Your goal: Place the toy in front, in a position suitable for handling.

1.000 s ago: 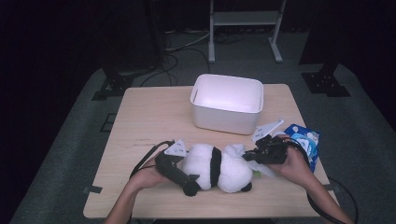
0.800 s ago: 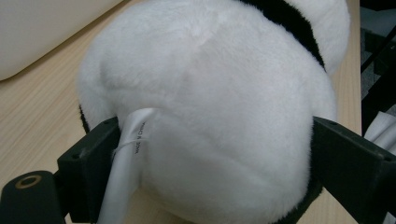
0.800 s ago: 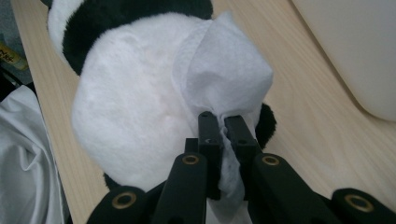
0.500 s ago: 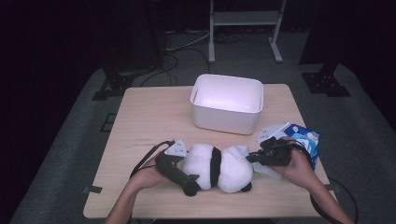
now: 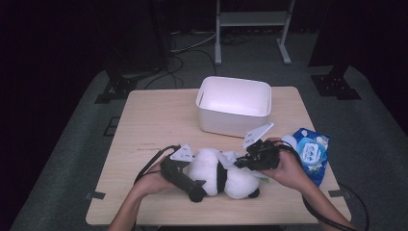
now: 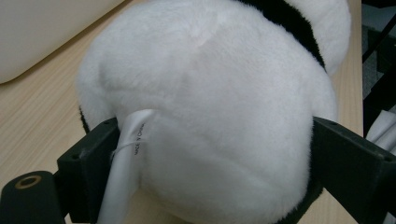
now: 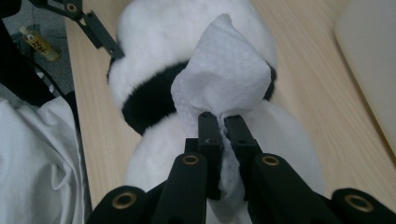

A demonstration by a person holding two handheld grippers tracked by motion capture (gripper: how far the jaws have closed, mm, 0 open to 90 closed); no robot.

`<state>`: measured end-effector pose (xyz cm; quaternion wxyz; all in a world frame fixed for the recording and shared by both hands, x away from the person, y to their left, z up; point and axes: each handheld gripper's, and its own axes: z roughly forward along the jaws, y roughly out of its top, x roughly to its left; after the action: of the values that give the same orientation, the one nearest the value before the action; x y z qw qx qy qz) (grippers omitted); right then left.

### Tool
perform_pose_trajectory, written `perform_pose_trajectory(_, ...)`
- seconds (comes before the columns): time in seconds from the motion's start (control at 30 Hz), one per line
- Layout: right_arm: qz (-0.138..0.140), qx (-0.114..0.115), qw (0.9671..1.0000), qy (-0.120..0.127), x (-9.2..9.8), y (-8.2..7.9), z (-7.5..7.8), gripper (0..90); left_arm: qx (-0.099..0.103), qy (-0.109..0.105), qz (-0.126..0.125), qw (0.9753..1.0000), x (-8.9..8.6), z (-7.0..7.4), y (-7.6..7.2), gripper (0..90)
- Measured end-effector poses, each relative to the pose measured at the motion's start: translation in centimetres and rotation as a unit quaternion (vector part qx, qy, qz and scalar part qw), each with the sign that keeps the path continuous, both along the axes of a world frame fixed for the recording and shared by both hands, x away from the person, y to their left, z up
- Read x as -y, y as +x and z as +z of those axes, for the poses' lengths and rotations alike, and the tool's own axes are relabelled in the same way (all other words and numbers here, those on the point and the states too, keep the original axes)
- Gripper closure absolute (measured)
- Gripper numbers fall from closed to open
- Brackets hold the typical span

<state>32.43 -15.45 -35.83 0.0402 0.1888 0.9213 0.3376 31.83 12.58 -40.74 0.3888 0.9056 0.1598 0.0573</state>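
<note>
A black and white plush panda [image 5: 223, 174] lies on its side near the front of the wooden table [image 5: 159, 120]. My left gripper [image 5: 190, 180] is shut on the panda's white rear end [image 6: 210, 116], one jaw on each side, with a fabric tag [image 6: 128, 158] beside the left jaw. My right gripper [image 5: 240, 162] is shut on a white wet wipe [image 7: 224, 88]. The wipe rests against the panda's body [image 7: 154, 98] at its black band.
A white plastic bin [image 5: 234, 105] stands behind the panda at mid-table. A blue pack of wipes [image 5: 312, 153] lies at the right, beside my right hand. Cables trail from both grippers toward the front edge. Dark floor and stands surround the table.
My right gripper with the wipe has shifted slightly left and forward along the panda. The left gripper and the panda have stayed put.
</note>
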Motion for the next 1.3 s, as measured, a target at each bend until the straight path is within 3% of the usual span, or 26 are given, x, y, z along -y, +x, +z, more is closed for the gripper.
perform_pose_trajectory(0.37,0.059,-0.003,0.9982,-0.006,-5.6,-0.1,0.3,86.4,0.003,-0.001,-0.006,1.0000,0.4,0.0,-0.1,8.5)
perform_pose_trajectory(0.7,0.096,-0.005,0.9953,-0.001,-8.8,-0.3,0.1,86.3,0.001,-0.004,-0.004,1.0000,0.4,-0.1,-0.1,8.5)
perform_pose_trajectory(1.03,0.087,-0.001,0.9962,-0.008,-7.6,-0.5,0.4,86.3,0.000,-0.008,-0.003,1.0000,0.3,-0.1,0.0,8.5)
perform_pose_trajectory(1.3,0.054,-0.004,0.9984,-0.015,-4.5,-0.6,0.1,86.2,-0.004,-0.012,-0.003,0.9999,0.1,-0.2,0.1,8.6)
